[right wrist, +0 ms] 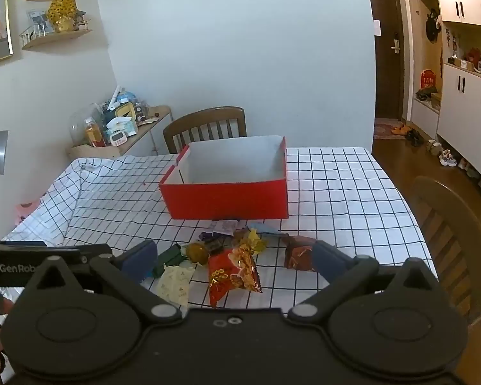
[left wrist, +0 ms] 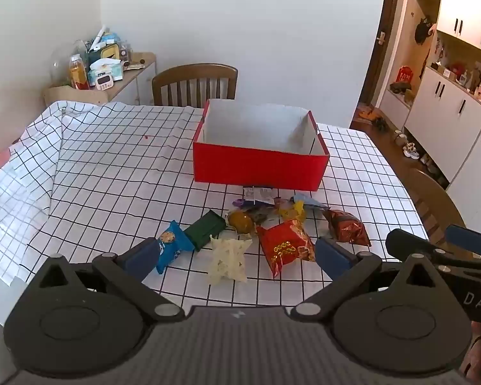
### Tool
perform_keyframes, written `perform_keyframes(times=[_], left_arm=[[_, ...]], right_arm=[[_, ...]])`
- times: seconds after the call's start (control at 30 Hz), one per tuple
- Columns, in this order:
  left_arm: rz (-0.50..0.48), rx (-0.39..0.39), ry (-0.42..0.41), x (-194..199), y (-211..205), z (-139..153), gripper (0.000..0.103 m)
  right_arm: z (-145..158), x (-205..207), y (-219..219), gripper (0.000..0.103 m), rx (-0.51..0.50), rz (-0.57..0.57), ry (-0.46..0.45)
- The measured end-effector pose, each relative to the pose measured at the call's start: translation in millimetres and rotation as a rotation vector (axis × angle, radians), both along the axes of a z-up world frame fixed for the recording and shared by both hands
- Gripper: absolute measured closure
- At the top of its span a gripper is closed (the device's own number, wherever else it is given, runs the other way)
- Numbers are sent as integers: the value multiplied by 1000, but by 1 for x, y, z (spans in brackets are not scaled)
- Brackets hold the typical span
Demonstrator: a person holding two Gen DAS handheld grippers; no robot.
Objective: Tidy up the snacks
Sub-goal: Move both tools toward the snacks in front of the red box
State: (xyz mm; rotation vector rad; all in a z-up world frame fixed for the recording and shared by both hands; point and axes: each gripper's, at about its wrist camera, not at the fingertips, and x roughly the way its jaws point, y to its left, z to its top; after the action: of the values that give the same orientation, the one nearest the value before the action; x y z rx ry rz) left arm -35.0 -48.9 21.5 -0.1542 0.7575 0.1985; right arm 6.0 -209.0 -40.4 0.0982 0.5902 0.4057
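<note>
An empty red box [left wrist: 259,166] [right wrist: 227,200] with a white inside stands on the checked tablecloth. In front of it lies a heap of snacks: a blue cookie packet [left wrist: 171,245], a dark green packet [left wrist: 206,229] [right wrist: 168,258], a cream packet [left wrist: 227,258] [right wrist: 174,284], a red packet [left wrist: 287,245] [right wrist: 232,271], a brown foil packet [left wrist: 348,227] [right wrist: 299,253] and small sweets [left wrist: 263,210]. My left gripper [left wrist: 237,256] hovers open over the near snacks. My right gripper [right wrist: 235,256] is open too, above the red packet. Neither holds anything.
A wooden chair [left wrist: 195,85] stands behind the table and another chair [right wrist: 449,240] at its right side. A cluttered side shelf [left wrist: 102,67] sits at the back left. The tablecloth [left wrist: 96,160] is rumpled at the left. White cabinets [left wrist: 449,96] line the right wall.
</note>
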Motion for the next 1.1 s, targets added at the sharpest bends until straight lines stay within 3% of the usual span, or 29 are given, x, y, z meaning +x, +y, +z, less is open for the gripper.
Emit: perform_keyframes(times=[1.1], left_arm=[[-17, -11, 24, 7, 3, -6, 0]], right_arm=[[-1, -1, 4, 0, -16, -29, -31]])
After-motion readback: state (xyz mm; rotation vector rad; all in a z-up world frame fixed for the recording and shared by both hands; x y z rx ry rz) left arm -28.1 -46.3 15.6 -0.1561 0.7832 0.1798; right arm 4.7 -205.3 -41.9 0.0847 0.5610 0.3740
